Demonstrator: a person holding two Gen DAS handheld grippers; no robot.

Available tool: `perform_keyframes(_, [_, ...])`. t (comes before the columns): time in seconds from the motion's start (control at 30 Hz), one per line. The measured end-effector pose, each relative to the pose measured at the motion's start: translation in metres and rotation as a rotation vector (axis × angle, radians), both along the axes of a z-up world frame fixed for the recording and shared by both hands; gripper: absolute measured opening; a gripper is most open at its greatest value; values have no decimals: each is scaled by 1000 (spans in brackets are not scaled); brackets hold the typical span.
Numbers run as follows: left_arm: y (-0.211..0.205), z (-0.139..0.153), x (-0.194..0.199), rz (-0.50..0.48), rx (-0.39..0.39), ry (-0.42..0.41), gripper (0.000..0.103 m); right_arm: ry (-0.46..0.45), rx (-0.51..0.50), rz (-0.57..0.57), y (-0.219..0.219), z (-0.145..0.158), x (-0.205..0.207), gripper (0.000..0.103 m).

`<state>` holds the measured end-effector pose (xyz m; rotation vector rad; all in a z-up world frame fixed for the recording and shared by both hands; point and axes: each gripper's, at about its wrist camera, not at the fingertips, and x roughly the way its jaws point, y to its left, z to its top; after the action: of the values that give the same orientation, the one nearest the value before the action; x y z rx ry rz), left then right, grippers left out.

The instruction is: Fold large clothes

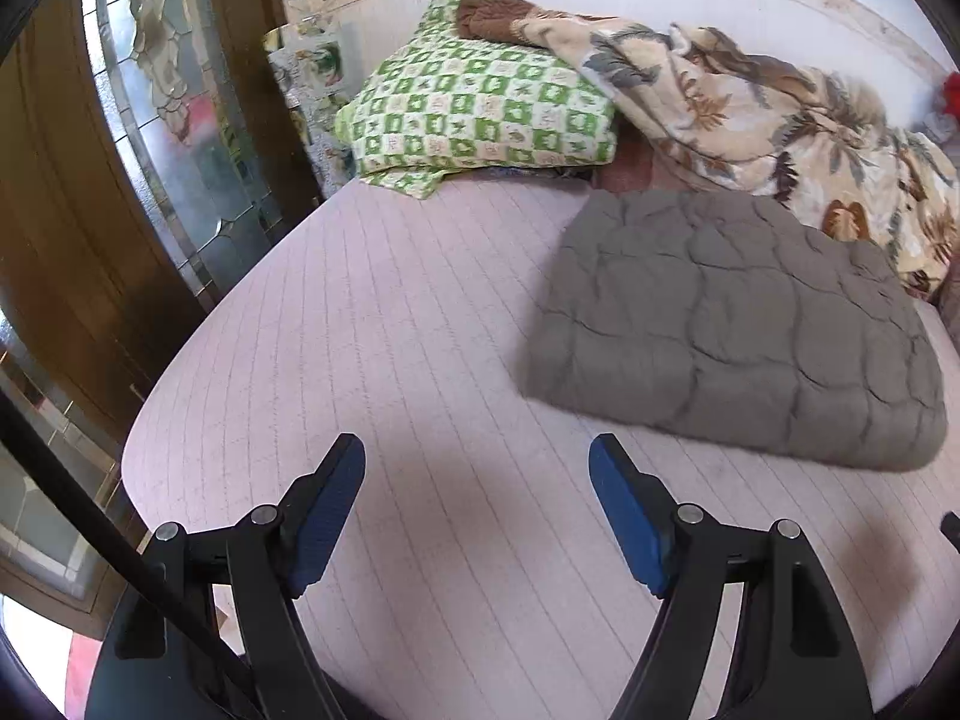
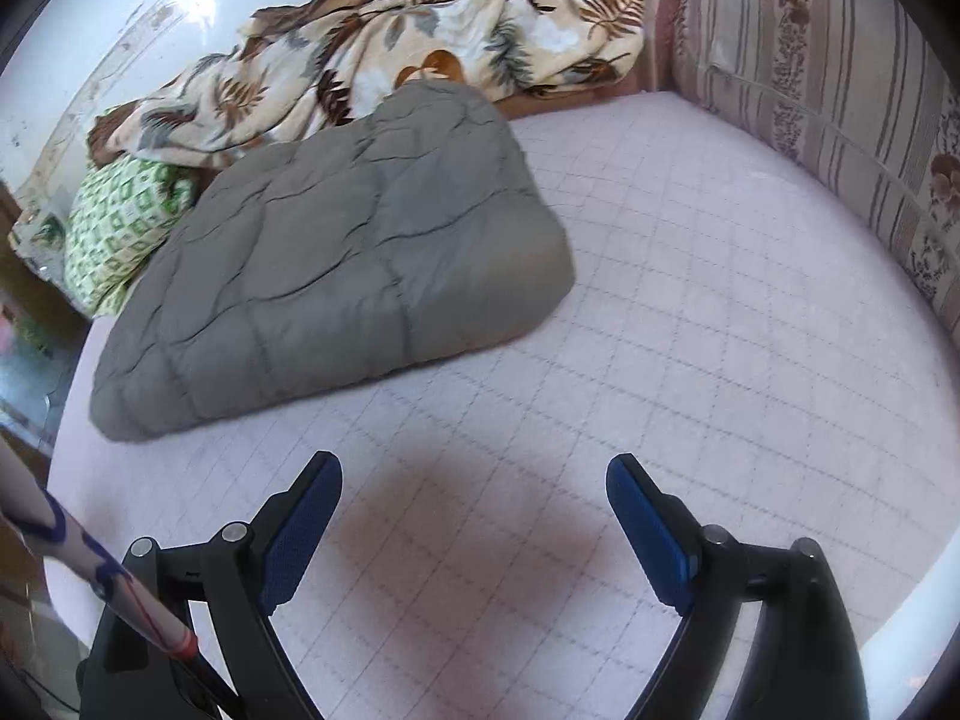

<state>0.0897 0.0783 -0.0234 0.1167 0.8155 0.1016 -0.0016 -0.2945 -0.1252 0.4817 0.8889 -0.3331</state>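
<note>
Left wrist view, left to right: glass door (image 1: 180, 120) along the left edge; green checked pillow (image 1: 480, 102) at upper centre; leaf-print blanket (image 1: 750, 108), crumpled, at upper right, its edge lying over the pillow; grey quilted garment (image 1: 738, 324) at centre right, folded into a thick, roughly square bundle lying flat on the pink bed (image 1: 372, 324). Left gripper (image 1: 477, 480) at the bottom of the frame, jaws spread wide, nothing between them, over bare bed, well apart from the garment. Right wrist view, left to right: pillow (image 2: 120, 222) at far left; garment (image 2: 336, 264) at centre left, its far corner against the blanket (image 2: 420, 42) at top centre; open bed (image 2: 690, 300) across the right half; striped headboard (image 2: 840, 120) at upper right. Right gripper (image 2: 474, 480) at the bottom of the frame, jaws likewise wide and empty, clear of the garment. Task status, judged: garment appears fully folded, edges fairly even; nothing held by either side. Remaining: at most a tidy or a shift of the bundle; no unfolded garment is in view.
</note>
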Motion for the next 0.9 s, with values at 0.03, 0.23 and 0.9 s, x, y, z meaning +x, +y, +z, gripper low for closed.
perform_keyframes(0.03, [-3,-1,-2,-16,0,1,76,-4,-1,3,0,1,1,93])
perform_keyframes(0.23, [8,-23,30,-66,-152,145,77,-49,93,-50,-26,3,5,93])
perform_keyframes(0.9, [77,-155,211,-101,-1039,319,80,-312,607,-246,-101,-88,93,98])
